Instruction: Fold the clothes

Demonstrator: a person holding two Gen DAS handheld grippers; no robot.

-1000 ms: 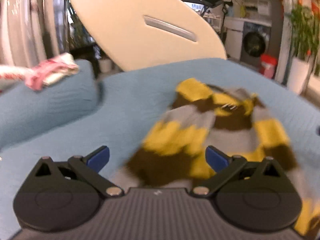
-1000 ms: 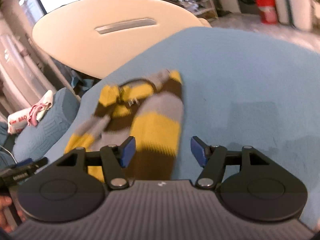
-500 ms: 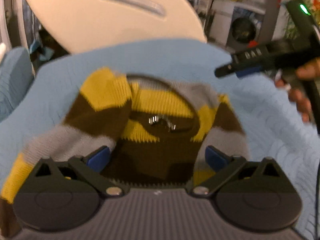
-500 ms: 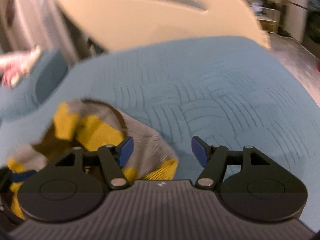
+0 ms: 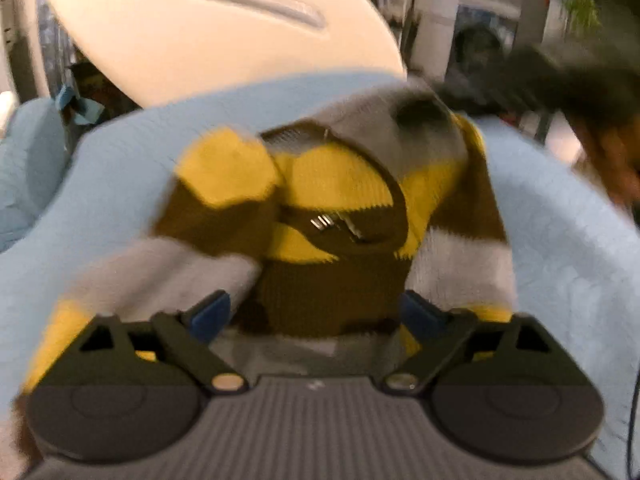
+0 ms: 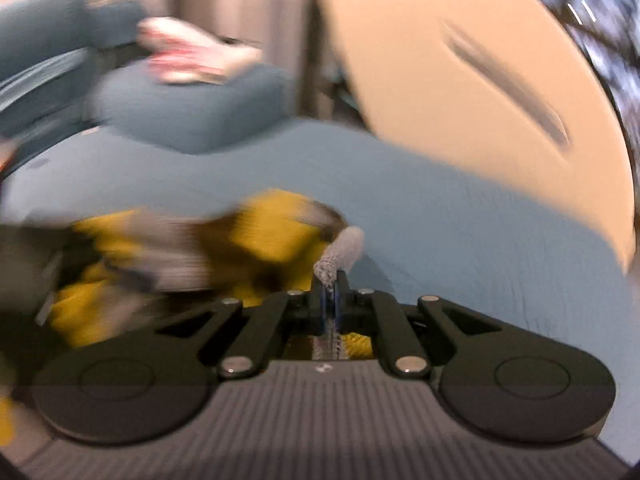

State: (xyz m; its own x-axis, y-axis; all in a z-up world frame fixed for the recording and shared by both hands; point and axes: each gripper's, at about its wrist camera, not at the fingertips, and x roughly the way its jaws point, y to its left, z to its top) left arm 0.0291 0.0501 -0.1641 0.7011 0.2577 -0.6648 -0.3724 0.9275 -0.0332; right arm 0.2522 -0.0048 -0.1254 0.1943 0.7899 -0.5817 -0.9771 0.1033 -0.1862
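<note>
Left wrist view: the left gripper [image 5: 316,312] is released, its blue pads [image 5: 210,314] standing wide apart with nothing pressed between them. The striped sweater [image 5: 340,216], knitted in yellow, dark brown and grey bands, lies crumpled on the light blue bedcover [image 5: 560,280] directly ahead of the jaws, its lower edge reaching in between the two pads. The neck opening faces the camera, with a small label visible inside the collar. At upper right a dark, blurred shape meets the grey top fold of the sweater; this is the right gripper [image 5: 500,92], with a hand [image 5: 612,164] behind it. A cream headboard [image 5: 208,28] with a slot stands behind the bed.

Right wrist view: the right gripper [image 6: 330,304] is clenched on a grey knitted edge of the sweater [image 6: 272,236], which runs up out of the closed pads. The rest of the garment lies to the left on the bedcover [image 6: 480,248], heavily blurred. A blue pillow [image 6: 192,108] with a pink-and-white item [image 6: 192,56] on it lies beyond.
</note>
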